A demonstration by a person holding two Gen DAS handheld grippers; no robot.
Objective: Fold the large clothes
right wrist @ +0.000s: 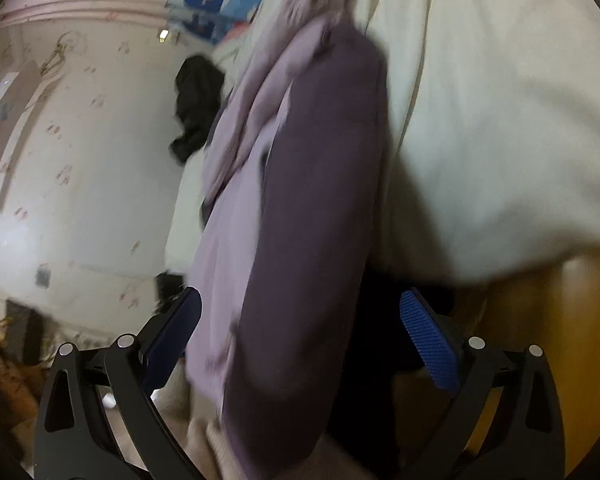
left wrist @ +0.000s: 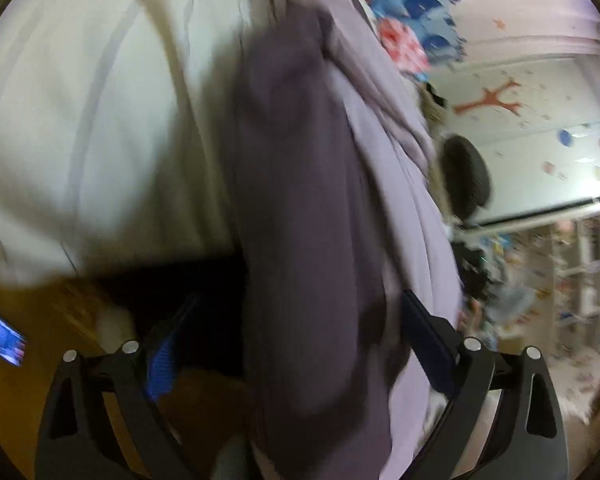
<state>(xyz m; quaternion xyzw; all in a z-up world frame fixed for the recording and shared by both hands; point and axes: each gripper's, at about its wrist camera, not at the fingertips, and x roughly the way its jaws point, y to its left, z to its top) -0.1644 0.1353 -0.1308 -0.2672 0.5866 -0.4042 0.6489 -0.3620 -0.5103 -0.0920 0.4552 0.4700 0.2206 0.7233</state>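
Observation:
A large purple garment (left wrist: 308, 220), dark outside and pale lilac inside, hangs in a long bunched fold between the fingers of my left gripper (left wrist: 296, 340). The same garment (right wrist: 312, 200) runs between the fingers of my right gripper (right wrist: 300, 328). Both grippers' jaws stand wide apart, with cloth lying between the blue pads (right wrist: 428, 340) and not pinched. The garment's far end rests on a cream bedsheet (left wrist: 92, 120), which also shows in the right wrist view (right wrist: 500, 120). The frames are blurred by motion.
A wooden bed frame (right wrist: 540, 320) lies under the sheet edge. A blue patterned quilt (left wrist: 416, 4) lies at the far end of the bed. A dark piece of clothing (right wrist: 196, 108) lies by the wall. Shelves (left wrist: 580, 280) stand at right.

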